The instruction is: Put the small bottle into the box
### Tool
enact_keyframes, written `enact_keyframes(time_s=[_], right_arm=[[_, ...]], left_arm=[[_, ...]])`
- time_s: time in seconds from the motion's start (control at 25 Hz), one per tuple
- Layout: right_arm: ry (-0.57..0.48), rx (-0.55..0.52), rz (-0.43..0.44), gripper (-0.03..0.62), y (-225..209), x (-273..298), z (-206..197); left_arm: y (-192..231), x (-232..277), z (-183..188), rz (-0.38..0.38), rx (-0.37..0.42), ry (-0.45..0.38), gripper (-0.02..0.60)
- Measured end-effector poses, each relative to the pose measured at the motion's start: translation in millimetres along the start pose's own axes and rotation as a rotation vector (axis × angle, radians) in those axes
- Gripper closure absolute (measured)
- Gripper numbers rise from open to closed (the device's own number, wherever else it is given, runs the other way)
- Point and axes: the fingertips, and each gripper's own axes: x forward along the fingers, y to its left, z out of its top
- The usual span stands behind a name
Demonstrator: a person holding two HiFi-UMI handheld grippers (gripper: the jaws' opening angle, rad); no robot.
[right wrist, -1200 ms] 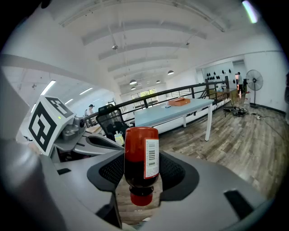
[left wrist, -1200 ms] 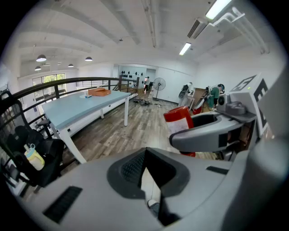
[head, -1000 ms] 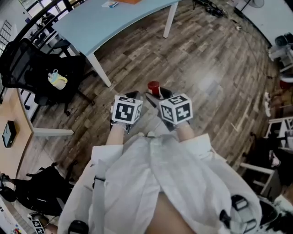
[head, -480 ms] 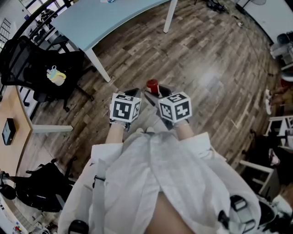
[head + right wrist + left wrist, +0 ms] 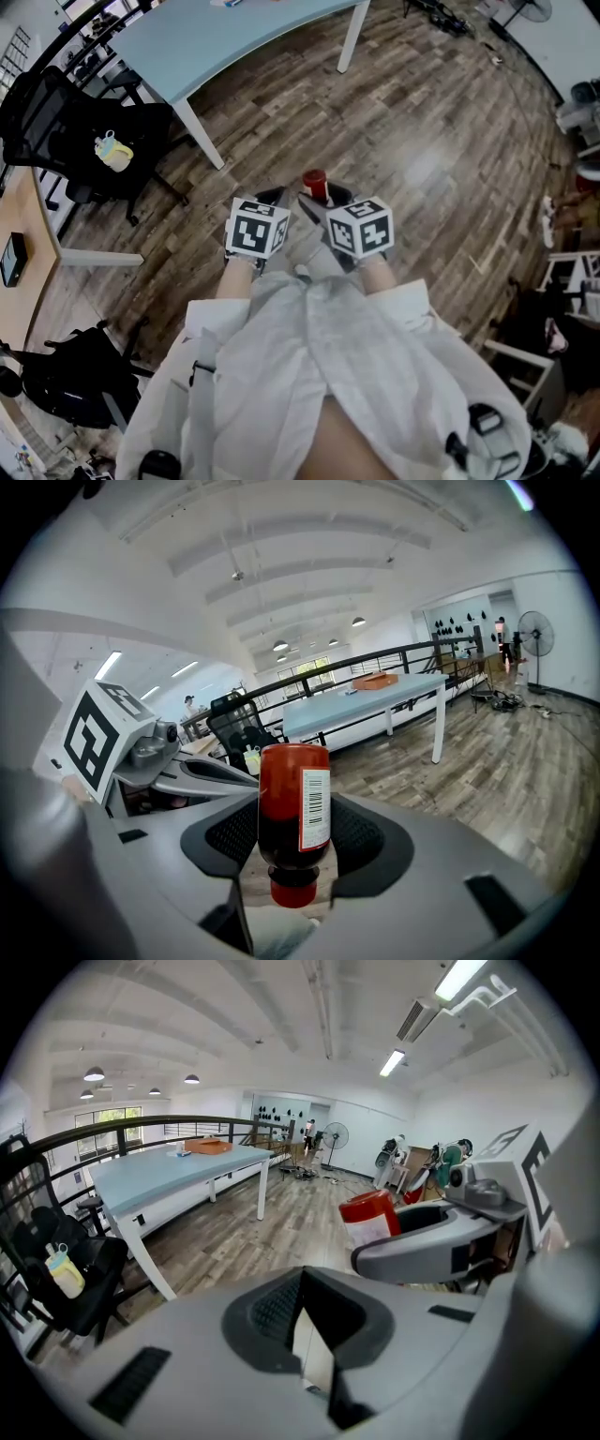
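Note:
My right gripper (image 5: 320,200) is shut on the small red bottle (image 5: 315,184), held close in front of my body above the wooden floor. In the right gripper view the bottle (image 5: 293,810) stands between the dark pads with its cap toward the camera and a white barcode label on its side. My left gripper (image 5: 273,200) is right beside it on the left, jaws together with nothing between them. The left gripper view shows the bottle (image 5: 369,1218) in the other gripper's jaws. No box is in any view.
A light blue table (image 5: 234,42) with white legs stands ahead. A black office chair (image 5: 89,131) with a pale yellow item (image 5: 112,152) on its seat is at the left, beside a wooden desk edge (image 5: 19,281). Clutter lines the right side.

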Motion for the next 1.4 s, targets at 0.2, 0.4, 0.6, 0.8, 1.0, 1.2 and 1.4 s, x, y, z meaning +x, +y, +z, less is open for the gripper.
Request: enact_keyframes(time_s=[0.2,0.4,0.6,0.8,1.0,1.2,1.4], right_arm=[[0.008,-0.003,0.014,0.382,-7.0,5.7,2.1],[0.010,0.014,0.009,0.382,-24.3,16.5,10.4],[0.011,0.046,-0.010,0.382,-51.1,48.6,29.3],[0.000,0.062,-0.039,0.382,-85.7,88.0,73.9],[0.001,0.047,-0.042,0.382,-98.5,135.7,123.1],[-0.016,0.056,-0.059,0.382,-117.4,176.5,166.5],[-0.044,0.070,-0.087,0.382,-132.6,211.3,202.5]], left_arm=[[-1.2,9.6,-0.2,0.000,0.010,0.023,0.578],[12.0,27.9,10.9,-0.016,-0.014,0.018,0.577],[41.9,55.5,36.8,-0.037,-0.006,0.029,0.578],[82.3,85.1,80.1,-0.041,-0.002,0.032,0.578],[134.9,106.0,119.9,-0.046,0.019,0.042,0.578],[185.4,124.0,167.1,-0.038,0.041,0.021,0.578],[223.8,139.5,196.6,-0.049,0.078,0.022,0.577]])
